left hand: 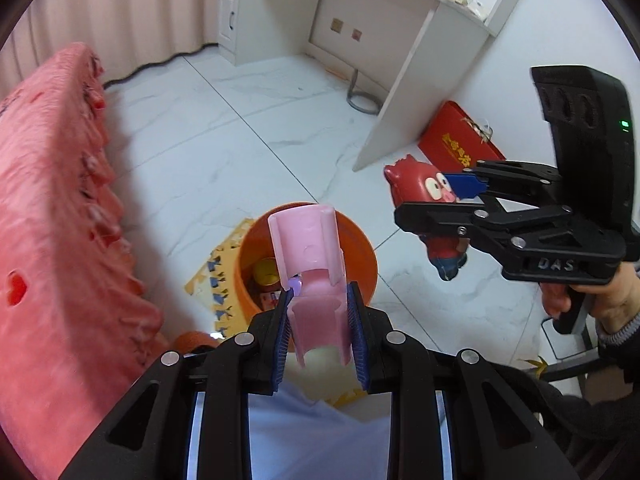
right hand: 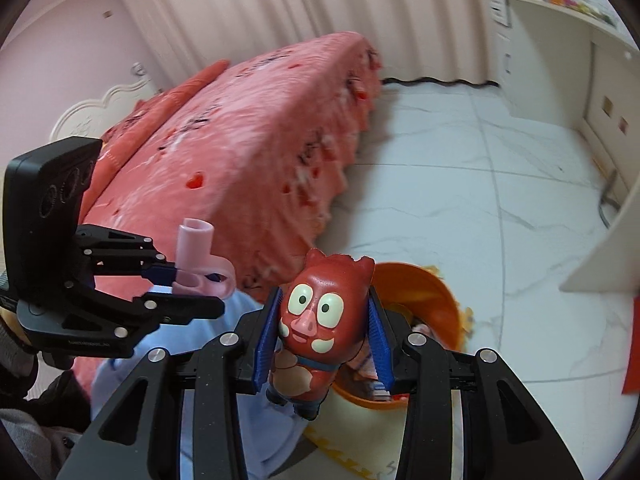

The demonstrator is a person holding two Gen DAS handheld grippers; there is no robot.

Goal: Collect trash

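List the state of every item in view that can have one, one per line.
Left tool: shut on the pink plastic piece, held over the bin.
Right tool: shut on the red pig toy.
Orange bin: upright, open top, trash already inside.
Red box: lying on the floor by the desk.
Bed: covered with a pink spread.

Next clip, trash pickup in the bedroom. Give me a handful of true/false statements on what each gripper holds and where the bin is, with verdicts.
1. The left gripper is shut on a pink plastic tube. True.
2. The right gripper is empty. False: it grips a red pig toy.
3. The orange bin stands on the floor by the bed. True.
4. The bin is empty. False: a yellow item and packaging lie inside.
5. A red box lies on the bed. False: it lies on the floor beside the desk.
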